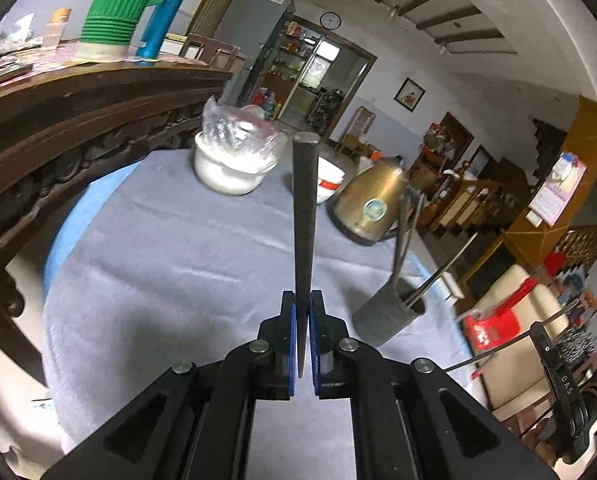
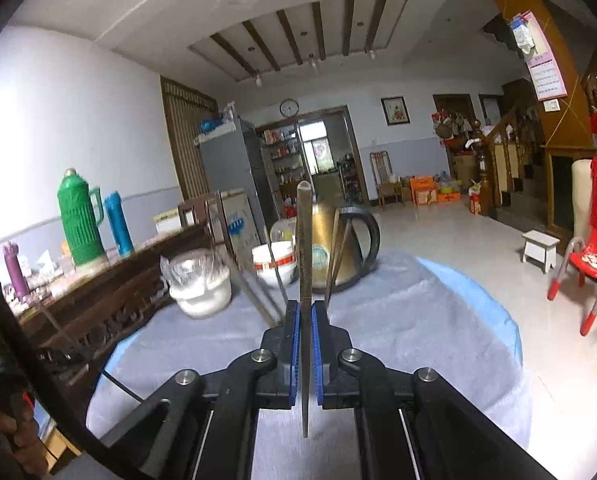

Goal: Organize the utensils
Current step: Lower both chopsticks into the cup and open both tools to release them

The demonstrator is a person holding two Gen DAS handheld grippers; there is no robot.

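Note:
In the left wrist view my left gripper [image 1: 302, 300] is shut on a dark chopstick [image 1: 304, 208] that stands up out of the jaws, above the grey-clothed table [image 1: 170, 264]. To its right stands a grey holder cup [image 1: 386, 314] with a few metal chopsticks [image 1: 404, 236] leaning in it. In the right wrist view my right gripper [image 2: 305, 306] is shut on a brownish chopstick [image 2: 305, 248] that points upward. Other chopsticks [image 2: 276, 276] stick up just behind its fingers; the cup below them is hidden.
A gold kettle [image 1: 368, 204], a red-striped white bowl [image 1: 330, 184] and a white jar under a plastic bag [image 1: 230, 168] stand at the table's far side. A carved wooden sideboard [image 1: 78, 120] runs along the left. A red chair [image 2: 594, 256] is on the right.

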